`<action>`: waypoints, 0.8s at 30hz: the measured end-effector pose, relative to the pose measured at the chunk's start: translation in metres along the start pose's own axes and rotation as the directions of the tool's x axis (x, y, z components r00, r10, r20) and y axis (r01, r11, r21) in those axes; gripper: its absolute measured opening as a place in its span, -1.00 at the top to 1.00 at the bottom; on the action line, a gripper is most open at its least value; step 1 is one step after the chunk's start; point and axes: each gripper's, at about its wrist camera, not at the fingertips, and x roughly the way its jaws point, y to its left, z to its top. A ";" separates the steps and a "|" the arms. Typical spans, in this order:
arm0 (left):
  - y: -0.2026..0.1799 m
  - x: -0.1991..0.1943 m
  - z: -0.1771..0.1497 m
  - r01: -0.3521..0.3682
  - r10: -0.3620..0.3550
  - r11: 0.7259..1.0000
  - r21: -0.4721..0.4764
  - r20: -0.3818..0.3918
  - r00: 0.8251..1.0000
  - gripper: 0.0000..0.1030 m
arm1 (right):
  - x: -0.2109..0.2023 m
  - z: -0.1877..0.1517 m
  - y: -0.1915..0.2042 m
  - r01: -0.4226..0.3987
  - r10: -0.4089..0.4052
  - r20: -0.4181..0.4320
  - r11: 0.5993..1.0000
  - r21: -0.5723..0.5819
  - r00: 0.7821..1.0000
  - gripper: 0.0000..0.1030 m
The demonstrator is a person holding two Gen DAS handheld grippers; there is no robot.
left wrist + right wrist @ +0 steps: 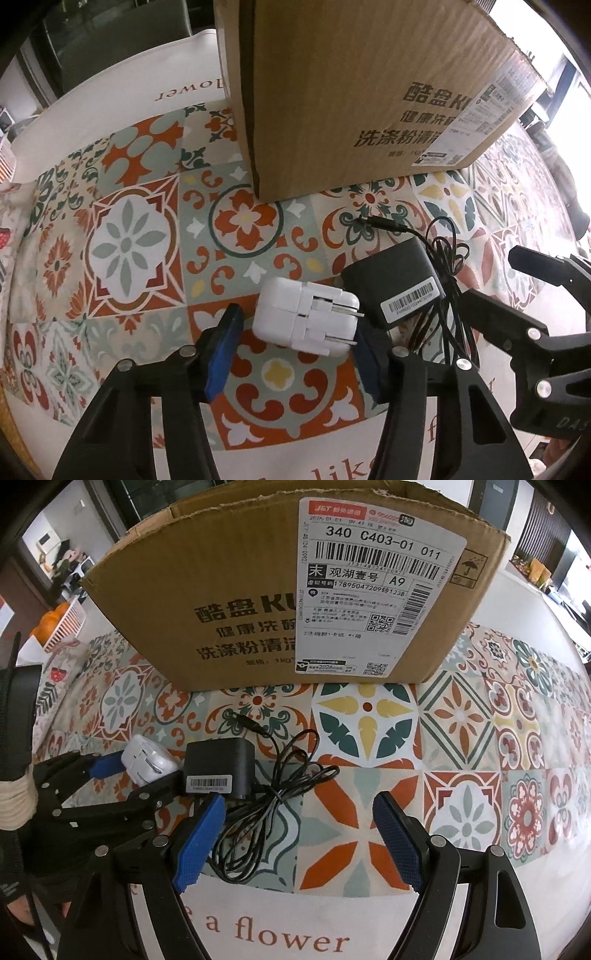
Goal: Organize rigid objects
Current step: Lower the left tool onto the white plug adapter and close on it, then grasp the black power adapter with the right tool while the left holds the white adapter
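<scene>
My left gripper [295,332] straddled the white charger [304,319], pads not clearly pressing; only my right wrist view showed the open right gripper [299,834] over the cable [258,812].

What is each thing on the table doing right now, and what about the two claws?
White charger: lying on its side, prongs folded out, between the left claw's pads.
Black charger: lying flat, sticker up, cord loose and tangled beside it.
Cardboard box: standing on the table, top flaps open.
Left claw: around the white charger, a gap showing at one pad.
Right claw: open, holding nothing, over the cord's edge.
</scene>
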 end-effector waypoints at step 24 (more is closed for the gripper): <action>0.036 -0.037 -0.037 -0.095 0.105 0.985 -0.143 0.065 0.992 0.08 | -0.005 0.010 0.035 -0.074 0.077 0.020 0.989 -0.125 0.997 -0.59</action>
